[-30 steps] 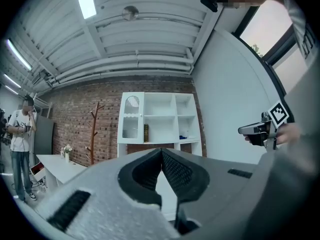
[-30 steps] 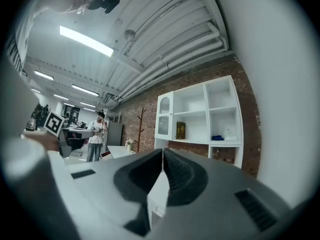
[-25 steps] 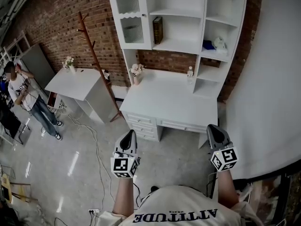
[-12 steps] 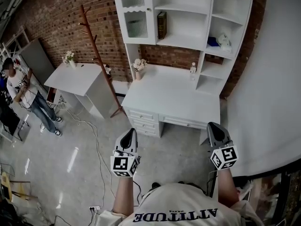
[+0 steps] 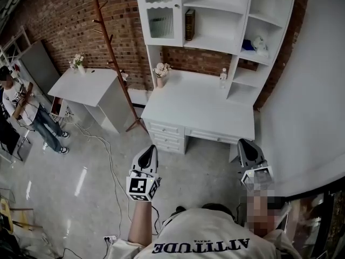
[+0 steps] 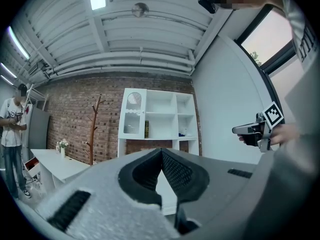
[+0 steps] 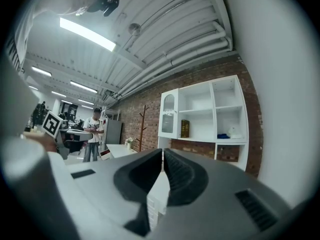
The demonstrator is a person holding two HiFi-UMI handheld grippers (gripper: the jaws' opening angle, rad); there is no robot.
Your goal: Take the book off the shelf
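Observation:
A dark book (image 5: 190,25) stands upright on a middle shelf of the white hutch (image 5: 215,43) above the desk; it also shows small as the book (image 6: 146,129) and the book (image 7: 184,128) in the two gripper views. My left gripper (image 5: 149,152) is shut and empty, held level over the floor well short of the desk. My right gripper (image 5: 246,149) is shut and empty too, near the desk's right front corner. Both point toward the hutch.
A white desk (image 5: 199,109) with drawers carries a flower vase (image 5: 160,72) and a small bottle (image 5: 222,77). A wooden coat stand (image 5: 114,63) and a white side table (image 5: 86,85) stand left. A person (image 5: 24,109) stands far left. Cables (image 5: 110,161) cross the floor.
Both grippers and the head have moved toward the desk; the hutch and desk sit larger and closer. The jaws stay shut.

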